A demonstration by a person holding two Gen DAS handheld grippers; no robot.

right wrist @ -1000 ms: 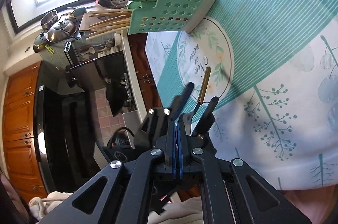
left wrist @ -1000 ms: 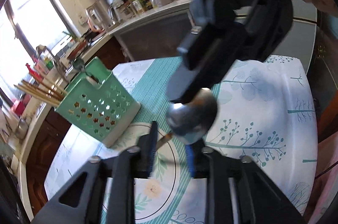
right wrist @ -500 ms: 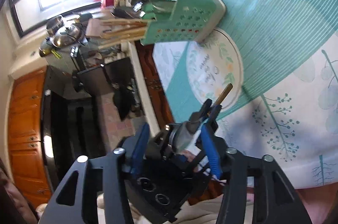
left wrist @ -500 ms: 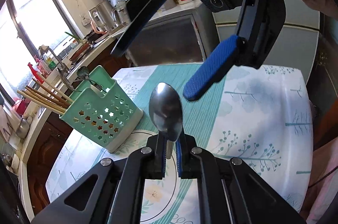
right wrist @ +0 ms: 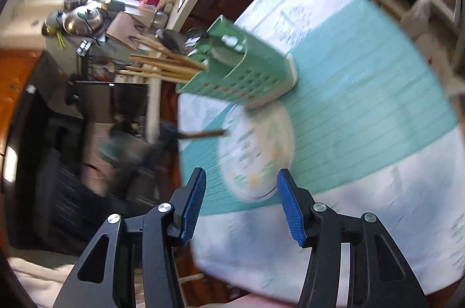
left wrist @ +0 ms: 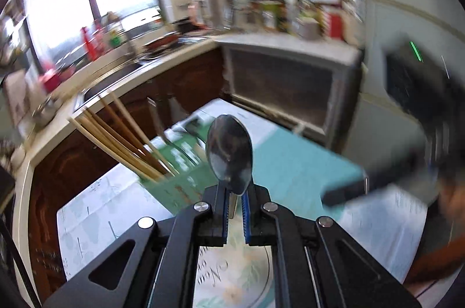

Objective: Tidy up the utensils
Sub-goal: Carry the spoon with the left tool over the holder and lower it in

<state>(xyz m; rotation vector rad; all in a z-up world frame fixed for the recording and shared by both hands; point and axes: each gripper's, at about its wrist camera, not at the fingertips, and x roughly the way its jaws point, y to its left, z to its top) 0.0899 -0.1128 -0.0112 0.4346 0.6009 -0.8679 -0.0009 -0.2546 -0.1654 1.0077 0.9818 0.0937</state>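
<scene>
Two blue-padded fingers of the left gripper [left wrist: 234,206] clamp a metal spoon [left wrist: 229,152] by its handle, bowl pointing up and forward above the green utensil caddy [right wrist: 241,69] holding wooden chopsticks [left wrist: 122,139]. Right gripper [right wrist: 242,206] hovers over the tablecloth [right wrist: 363,110], spread wide and holding nothing.

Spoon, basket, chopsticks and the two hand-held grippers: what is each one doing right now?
Left hand-held gripper: shut on the spoon.
Spoon: held by its handle, bowl pointing up.
Right hand-held gripper: open, holding nothing.
Green basket: standing on the table, holding utensils.
Chopsticks: in the basket, tips sticking out the top.
Tablecloth: spread flat over the table.
</scene>
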